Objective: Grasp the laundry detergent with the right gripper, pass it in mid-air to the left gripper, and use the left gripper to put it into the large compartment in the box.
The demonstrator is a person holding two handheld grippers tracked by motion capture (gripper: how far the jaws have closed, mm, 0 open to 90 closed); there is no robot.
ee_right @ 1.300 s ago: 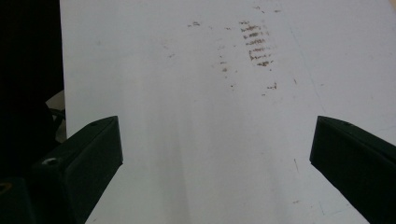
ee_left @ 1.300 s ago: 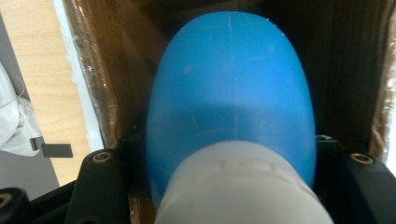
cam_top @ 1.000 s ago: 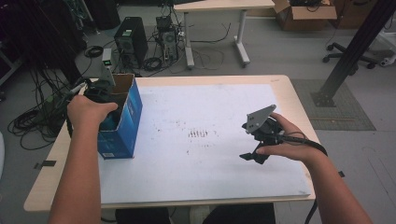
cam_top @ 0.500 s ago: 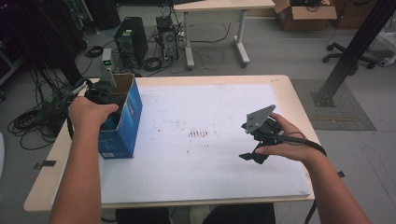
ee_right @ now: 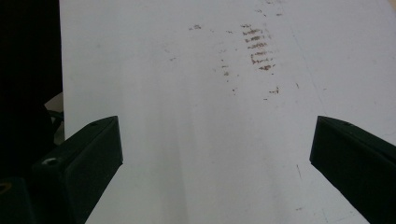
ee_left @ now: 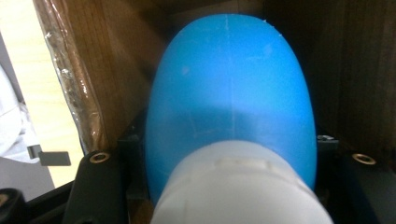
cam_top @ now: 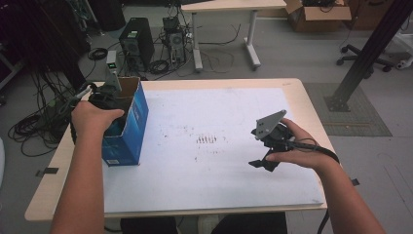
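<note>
From the high view, the left gripper [cam_top: 104, 95] is seen dipped into the box [cam_top: 127, 127] (open-topped), as before. In the left gripper view, a blue bottle [ee_left: 231, 98] sits between jaws just opening. In the right gripper view, the right gripper [ee_right: 215, 154] is spread wide, nothing held.

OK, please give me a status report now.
Left gripper inside blue box, jaws just eased, blue-and-white object still between them. Right gripper open, empty, over white sheet. Nothing in the way.

A white sheet [cam_top: 219, 170] with brown smudges [cam_top: 207, 140] is covering the table [cam_top: 311, 114]. A computer tower [cam_top: 137, 43] and cables [cam_top: 29, 129] are lying on the floor beyond.
</note>
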